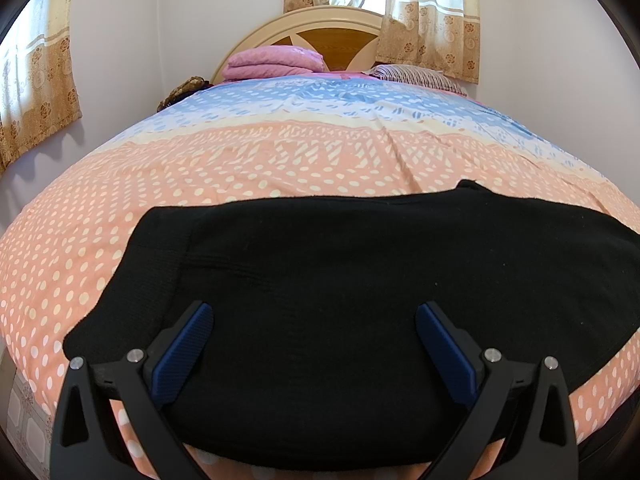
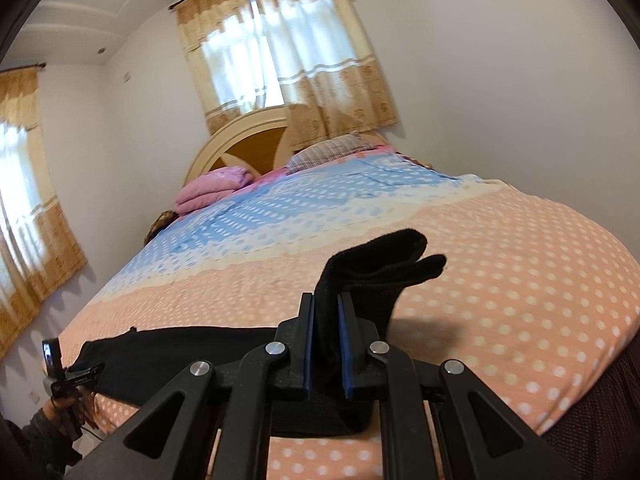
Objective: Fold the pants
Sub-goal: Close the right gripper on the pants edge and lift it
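My right gripper pinches a lifted end of the black pants, which lie across the near edge of the bed, while my left gripper hovers agape above this soft, floppy, light cloth, best taken at its hems.

Ahead of the left hand-held gripper the bed lies open beyond the pants; far ahead, a folded pink blanket, pillow and headboard block passage.
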A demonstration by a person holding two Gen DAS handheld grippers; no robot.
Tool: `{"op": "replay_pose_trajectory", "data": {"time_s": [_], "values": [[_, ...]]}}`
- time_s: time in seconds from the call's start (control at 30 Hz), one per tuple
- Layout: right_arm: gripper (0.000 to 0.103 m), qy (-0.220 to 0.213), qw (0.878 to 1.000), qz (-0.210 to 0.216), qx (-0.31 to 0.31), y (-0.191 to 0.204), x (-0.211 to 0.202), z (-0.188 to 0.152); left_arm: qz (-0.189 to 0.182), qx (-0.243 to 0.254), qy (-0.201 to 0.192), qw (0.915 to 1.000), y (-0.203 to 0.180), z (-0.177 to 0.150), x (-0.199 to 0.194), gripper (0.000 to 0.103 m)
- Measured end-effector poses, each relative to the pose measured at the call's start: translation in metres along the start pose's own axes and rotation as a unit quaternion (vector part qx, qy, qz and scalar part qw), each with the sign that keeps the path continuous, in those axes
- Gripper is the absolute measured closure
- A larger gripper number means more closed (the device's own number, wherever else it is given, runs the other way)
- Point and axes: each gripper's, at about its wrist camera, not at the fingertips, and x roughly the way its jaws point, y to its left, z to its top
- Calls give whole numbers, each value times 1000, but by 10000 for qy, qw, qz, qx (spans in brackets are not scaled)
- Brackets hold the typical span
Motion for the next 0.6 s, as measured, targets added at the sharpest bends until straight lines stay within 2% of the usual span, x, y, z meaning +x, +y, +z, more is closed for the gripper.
{"op": "replay_pose_trajectory", "data": {"time_s": [0.33, 0.6], "values": [[92, 253, 9981, 442, -351, 50, 33, -4, -172, -91, -104, 9998, -4, 5, -14, 0], [92, 491, 9930, 886, -604, 98, 64, -16, -617, 97, -298, 9976, -32, 17, -36, 0]]}}
